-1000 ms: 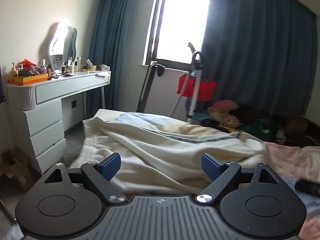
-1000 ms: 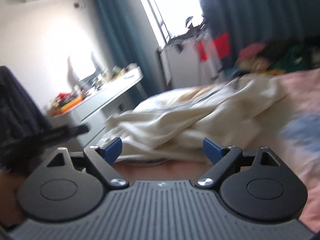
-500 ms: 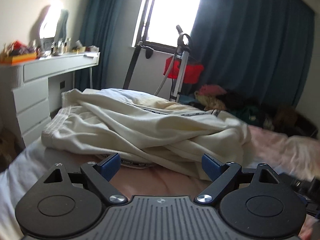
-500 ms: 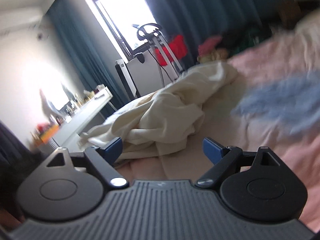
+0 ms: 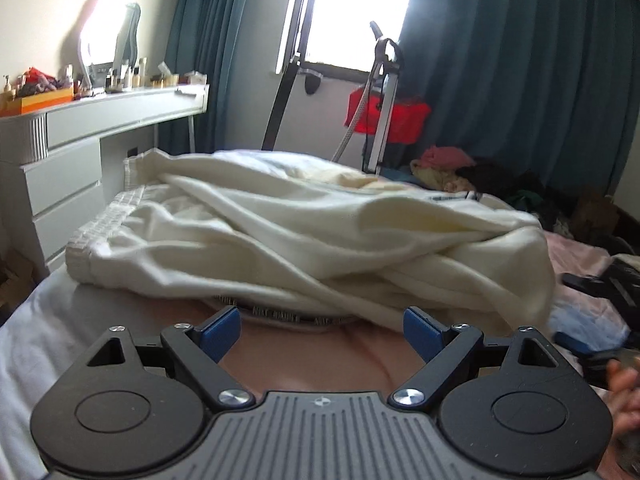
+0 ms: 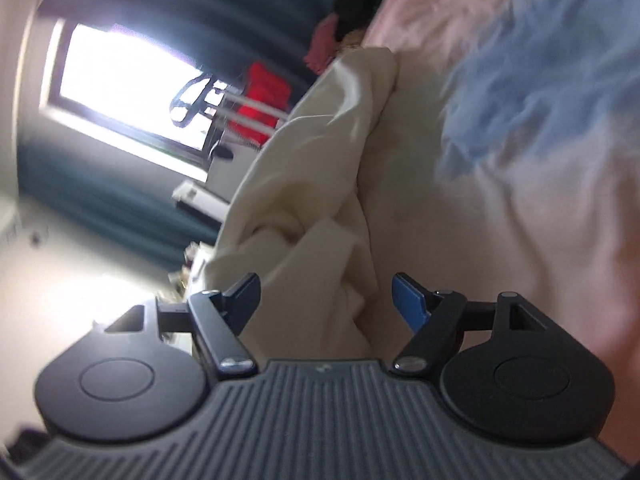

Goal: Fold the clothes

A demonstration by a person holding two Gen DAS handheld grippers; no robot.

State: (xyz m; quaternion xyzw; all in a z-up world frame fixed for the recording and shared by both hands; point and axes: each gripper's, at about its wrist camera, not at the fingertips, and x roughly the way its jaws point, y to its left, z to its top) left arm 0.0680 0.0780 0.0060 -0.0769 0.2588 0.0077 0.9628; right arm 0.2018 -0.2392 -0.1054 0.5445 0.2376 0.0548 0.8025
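**Both claws spread at the cream garment**

The cream garment (image 5: 304, 232) lies crumpled on the bed (image 5: 60, 320), its ribbed hem toward the dresser (image 5: 60, 168) on the left. The left claw (image 5: 322, 330) sits low over the pink sheet just in front of the garment, jaws spread wide and holding nothing. In the right wrist view, rolled sideways and blurred, the right claw (image 6: 326, 300) is also spread, with a fold of the garment (image 6: 320, 200) lying between its fingers (image 6: 408, 300); whether they touch the cloth I cannot tell. A blue patch (image 6: 540, 72) blurs past on the pink sheet beyond
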